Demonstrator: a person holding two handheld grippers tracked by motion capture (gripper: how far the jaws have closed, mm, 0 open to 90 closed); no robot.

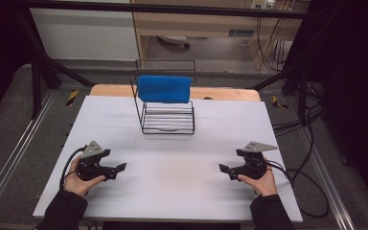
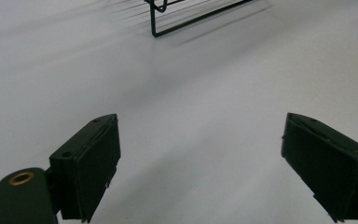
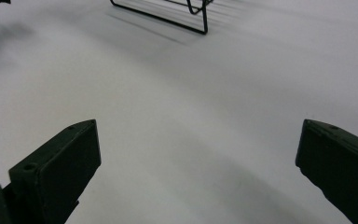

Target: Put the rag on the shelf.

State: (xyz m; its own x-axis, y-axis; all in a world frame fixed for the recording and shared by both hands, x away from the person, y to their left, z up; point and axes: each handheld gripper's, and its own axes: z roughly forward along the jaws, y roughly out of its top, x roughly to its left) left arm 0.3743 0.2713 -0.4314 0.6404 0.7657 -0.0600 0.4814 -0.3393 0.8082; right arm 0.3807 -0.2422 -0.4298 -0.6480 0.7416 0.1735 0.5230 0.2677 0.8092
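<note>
The blue towel (image 1: 165, 88), draped over the top rail of the black wire rack (image 1: 167, 120) at the surface's far middle, looks soft, light and limp, best pinched at its hanging corners by left gripper (image 1: 116, 170) and right gripper (image 1: 226, 170), both spread wide and empty.

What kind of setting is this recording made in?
Most likely a lab recording station: a white table inside a black metal frame, loose cables on the floor, and a wire rack with a blue towel set out as props.

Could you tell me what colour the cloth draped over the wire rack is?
Blue cloth, clearest in the high view.
</note>
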